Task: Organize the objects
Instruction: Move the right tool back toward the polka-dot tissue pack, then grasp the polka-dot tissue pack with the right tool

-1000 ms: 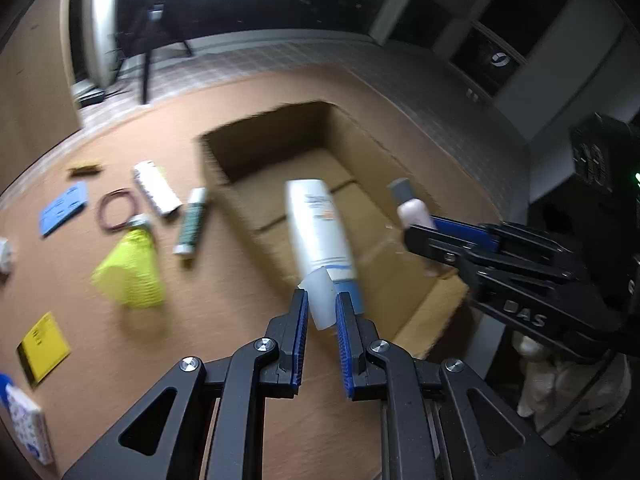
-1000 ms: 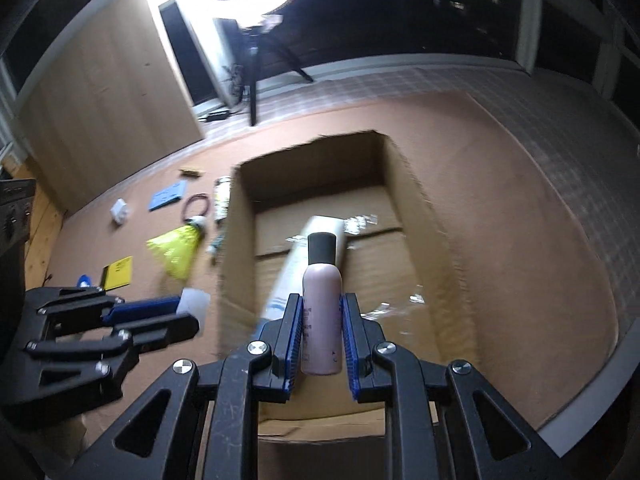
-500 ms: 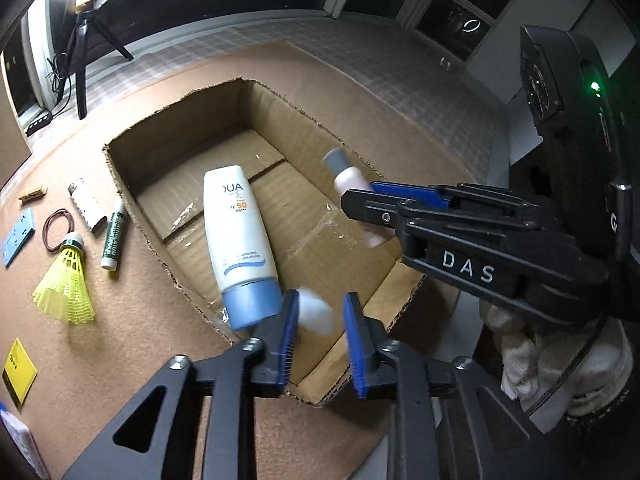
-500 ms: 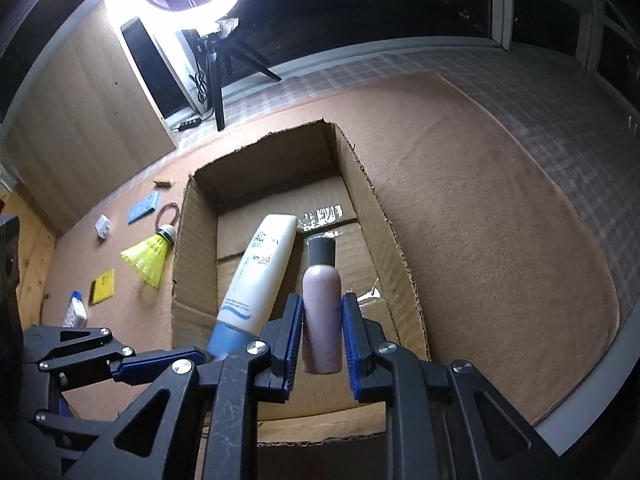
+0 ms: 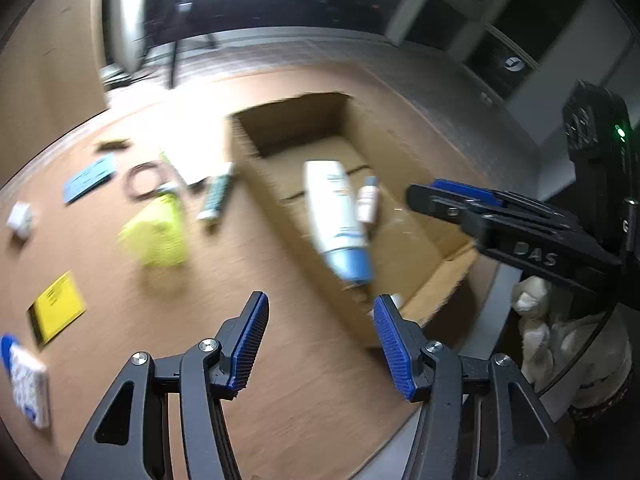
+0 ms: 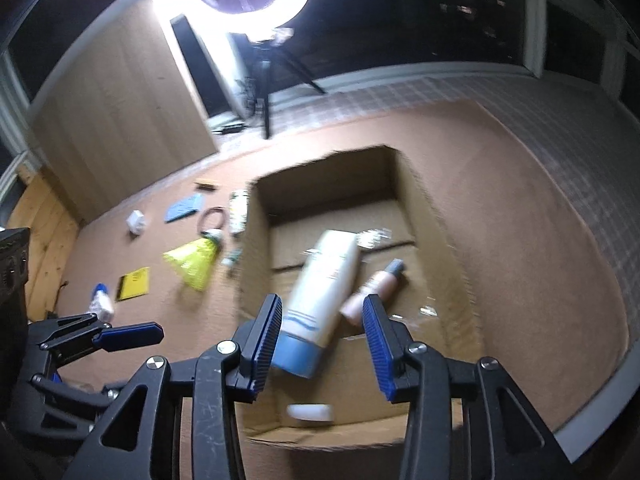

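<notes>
Both grippers opening, nothing between the pads — left gripper, right gripper. Tube and pink bottle lie in the cardboard box; only the right wrist view shows the small white cap fully.

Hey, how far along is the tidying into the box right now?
Done: the white tube, pink bottle and a small white item lie in the box. In hand: nothing; the left gripper and right gripper are opening with no grip. Left on the mat: shuttlecock, yellow card, blue card, ring, green tube and more.
</notes>
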